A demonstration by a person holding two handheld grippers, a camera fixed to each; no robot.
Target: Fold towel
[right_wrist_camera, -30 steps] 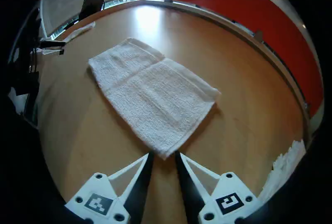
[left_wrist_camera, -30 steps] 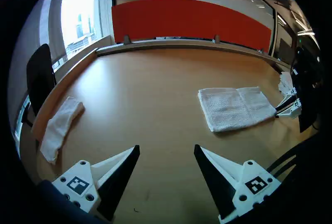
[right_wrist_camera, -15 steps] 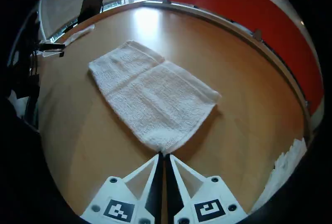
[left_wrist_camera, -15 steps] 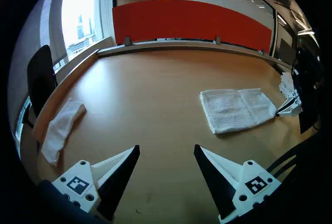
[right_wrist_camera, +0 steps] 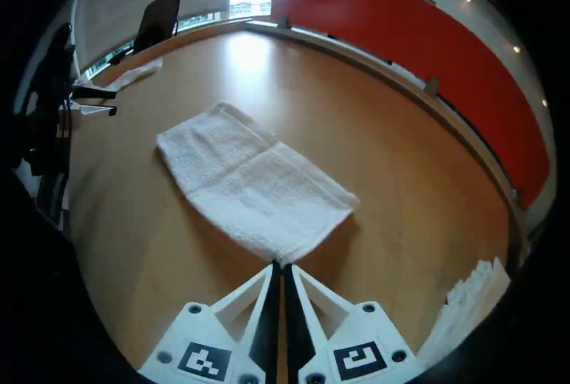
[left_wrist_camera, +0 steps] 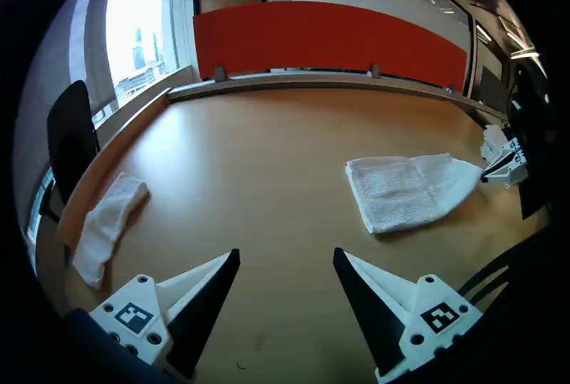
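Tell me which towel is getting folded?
Find the big wooden table in front of the red panel. A flat white towel lies on it. Unlike the rumpled towel near the black chair, its corner is pinched by the right tool.

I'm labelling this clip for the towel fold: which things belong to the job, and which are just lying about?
In the job: white towel, corner pinched by the right gripper; left gripper, open above the table.
Lying about: rolled towel at the table edge; stack of cloths; black chair; red partition.
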